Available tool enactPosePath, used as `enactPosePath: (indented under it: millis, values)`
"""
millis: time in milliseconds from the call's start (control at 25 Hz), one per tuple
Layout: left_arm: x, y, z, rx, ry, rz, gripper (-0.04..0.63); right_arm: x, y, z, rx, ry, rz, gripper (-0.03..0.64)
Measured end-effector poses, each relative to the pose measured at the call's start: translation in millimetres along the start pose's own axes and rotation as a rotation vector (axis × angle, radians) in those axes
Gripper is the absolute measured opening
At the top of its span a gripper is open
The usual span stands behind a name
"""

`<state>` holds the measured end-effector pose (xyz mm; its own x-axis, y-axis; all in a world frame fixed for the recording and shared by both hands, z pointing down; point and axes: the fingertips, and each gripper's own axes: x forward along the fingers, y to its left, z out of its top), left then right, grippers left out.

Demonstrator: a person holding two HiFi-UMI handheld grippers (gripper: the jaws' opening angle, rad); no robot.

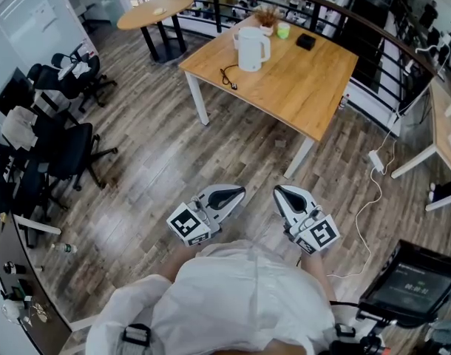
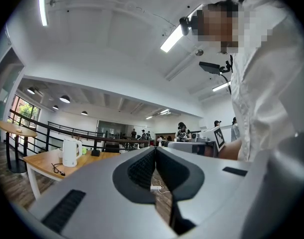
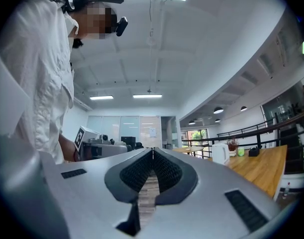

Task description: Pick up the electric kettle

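Note:
A white electric kettle (image 1: 251, 49) stands upright on the far side of a wooden table (image 1: 314, 95), with a black cord (image 1: 229, 76) lying beside it. It also shows small in the left gripper view as the kettle (image 2: 70, 152) and in the right gripper view as the kettle (image 3: 221, 154). My left gripper (image 1: 236, 193) and right gripper (image 1: 280, 191) are held close to my body above the floor, far short of the table. Both are shut with nothing between the jaws, as seen at the left gripper (image 2: 155, 150) and the right gripper (image 3: 152, 150).
On the table stand a small plant (image 1: 268, 17), a green cup (image 1: 283, 30) and a black box (image 1: 305, 41). Office chairs (image 1: 66, 150) crowd the left. A round table (image 1: 154, 12) stands far left, a railing (image 1: 373, 32) behind, and a power strip with cable (image 1: 375, 161) lies on the floor.

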<state>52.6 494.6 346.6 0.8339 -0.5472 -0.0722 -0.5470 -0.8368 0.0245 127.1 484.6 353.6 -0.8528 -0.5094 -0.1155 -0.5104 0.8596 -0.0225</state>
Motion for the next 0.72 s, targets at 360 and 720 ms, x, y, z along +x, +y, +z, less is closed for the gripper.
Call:
enactPosePath:
  millis: [360,720]
  values:
    - [22.7,-1.6,-9.7,0.0,0.015,0.025,0.008,-13.3,-25.0,-7.4,0.018,0.01,0.01,0.011]
    - [39.6,10.3,-16.7,0.003,0.023,0.021,0.008,-10.8,-45.2,-16.0,0.026,0.025,0.004,0.011]
